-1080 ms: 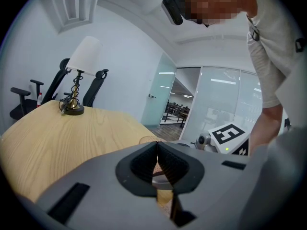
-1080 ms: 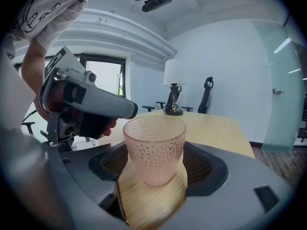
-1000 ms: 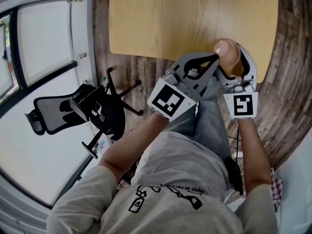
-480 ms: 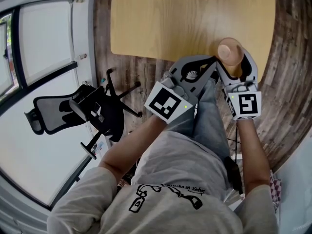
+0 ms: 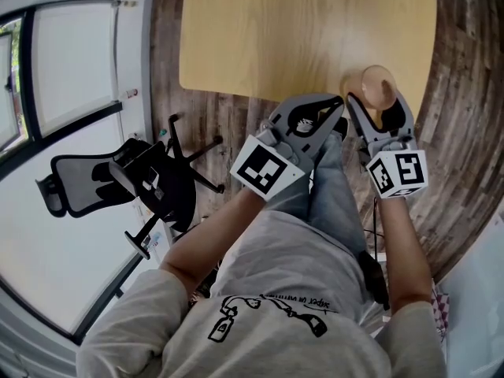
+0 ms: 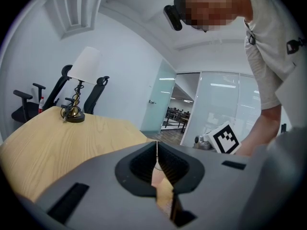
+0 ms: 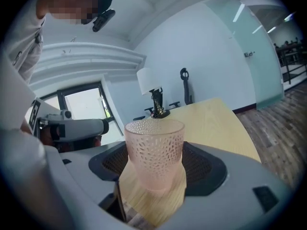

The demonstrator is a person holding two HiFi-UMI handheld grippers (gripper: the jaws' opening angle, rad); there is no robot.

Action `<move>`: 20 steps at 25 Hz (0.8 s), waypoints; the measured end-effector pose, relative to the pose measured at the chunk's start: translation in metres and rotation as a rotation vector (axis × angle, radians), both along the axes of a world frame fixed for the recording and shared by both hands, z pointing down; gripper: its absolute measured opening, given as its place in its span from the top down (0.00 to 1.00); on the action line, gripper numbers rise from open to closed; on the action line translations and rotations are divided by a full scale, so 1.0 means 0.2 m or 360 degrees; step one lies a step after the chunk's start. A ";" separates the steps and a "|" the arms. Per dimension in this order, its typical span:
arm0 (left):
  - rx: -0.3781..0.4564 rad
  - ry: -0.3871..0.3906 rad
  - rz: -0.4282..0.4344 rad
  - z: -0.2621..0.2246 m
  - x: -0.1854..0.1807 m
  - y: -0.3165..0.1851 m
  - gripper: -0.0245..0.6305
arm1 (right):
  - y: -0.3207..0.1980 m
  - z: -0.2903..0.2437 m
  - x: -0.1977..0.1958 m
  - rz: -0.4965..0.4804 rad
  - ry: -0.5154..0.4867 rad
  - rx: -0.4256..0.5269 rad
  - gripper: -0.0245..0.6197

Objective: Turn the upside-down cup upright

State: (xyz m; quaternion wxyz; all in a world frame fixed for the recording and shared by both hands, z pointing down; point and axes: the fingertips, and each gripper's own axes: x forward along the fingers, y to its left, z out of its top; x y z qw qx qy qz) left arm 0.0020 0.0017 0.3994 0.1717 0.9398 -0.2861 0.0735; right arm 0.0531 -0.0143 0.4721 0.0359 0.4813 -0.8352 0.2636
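head view: my left tool (image 5: 337,109) is shut and empty, tip at the near edge of the counter (image 5: 299,30). my right tool (image 5: 378,113) is just beside it, jaws either side of the pink cup (image 5: 376,85), mouth facing up, near the counter's near right corner.

left gripper view: jaws pressed together, nothing between them. a lamp (image 6: 79,83) stands far down the counter.

right gripper view: pads clamped on the dimpled cup's sides. cup upright, rim on top, base by the counter edge; can't tell if it touches the wood.
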 end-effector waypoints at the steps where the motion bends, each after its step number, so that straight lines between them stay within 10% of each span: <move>1: 0.0002 0.0000 0.0001 -0.01 0.00 0.00 0.95 | 0.00 -0.01 0.01 0.0016 -0.0036 -0.0012 0.42; 20: 0.0057 -0.0024 0.0060 -0.04 0.03 0.07 0.80 | 0.00 -0.20 0.12 0.0241 -0.0662 -0.0217 0.42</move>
